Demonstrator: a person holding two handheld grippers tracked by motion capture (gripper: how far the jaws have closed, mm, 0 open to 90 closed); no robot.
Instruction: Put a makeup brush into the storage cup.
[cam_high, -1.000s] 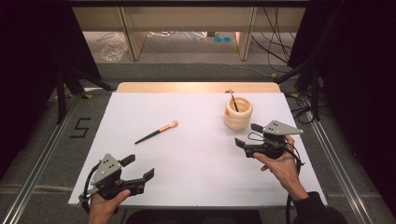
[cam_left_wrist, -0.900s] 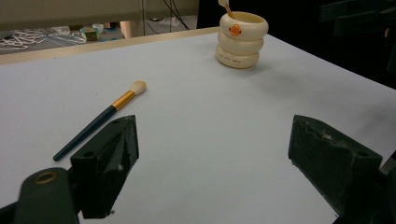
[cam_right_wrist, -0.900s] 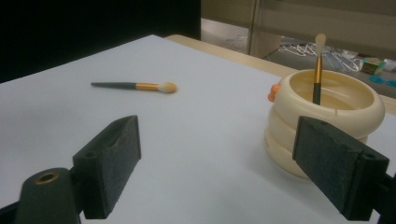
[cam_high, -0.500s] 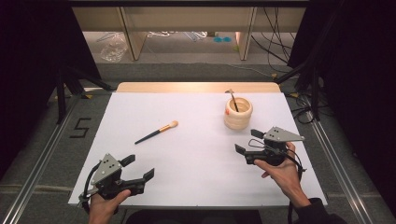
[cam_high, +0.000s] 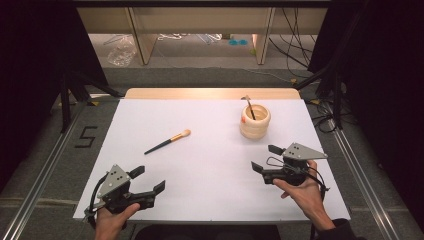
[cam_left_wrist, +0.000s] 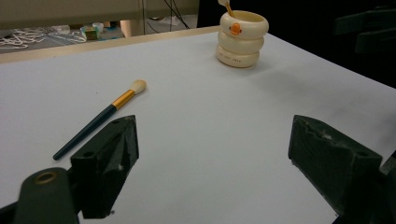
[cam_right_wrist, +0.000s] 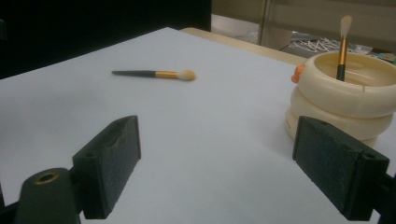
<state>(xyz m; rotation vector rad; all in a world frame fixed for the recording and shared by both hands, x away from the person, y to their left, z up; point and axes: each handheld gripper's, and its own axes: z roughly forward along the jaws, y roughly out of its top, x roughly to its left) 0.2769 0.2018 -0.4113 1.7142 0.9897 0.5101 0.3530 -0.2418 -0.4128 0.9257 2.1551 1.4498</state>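
Observation:
A makeup brush (cam_high: 167, 142) with a dark handle, gold ferrule and pale tip lies flat on the white table sheet (cam_high: 210, 165), left of centre; the same brush (cam_left_wrist: 100, 118) (cam_right_wrist: 154, 74) shows in both gripper views. A cream ringed holder (cam_high: 254, 121) (cam_left_wrist: 242, 39) (cam_right_wrist: 345, 93) stands upright at the back right with a second brush (cam_high: 248, 106) (cam_right_wrist: 343, 46) standing in it. My left gripper (cam_high: 147, 180) rests open at the front left, empty. My right gripper (cam_high: 266, 158) is open in front of the holder, empty, jaws pointing left.
The wooden table edge (cam_high: 210, 93) runs along the back. Metal rails (cam_high: 40, 175) flank the sheet on both sides. Shelving, cables (cam_high: 300, 40) and a plastic bag (cam_high: 121, 50) lie on the floor beyond.
My right gripper has drawn back toward the front edge, away from the holder. The left gripper and both brushes have stayed put.

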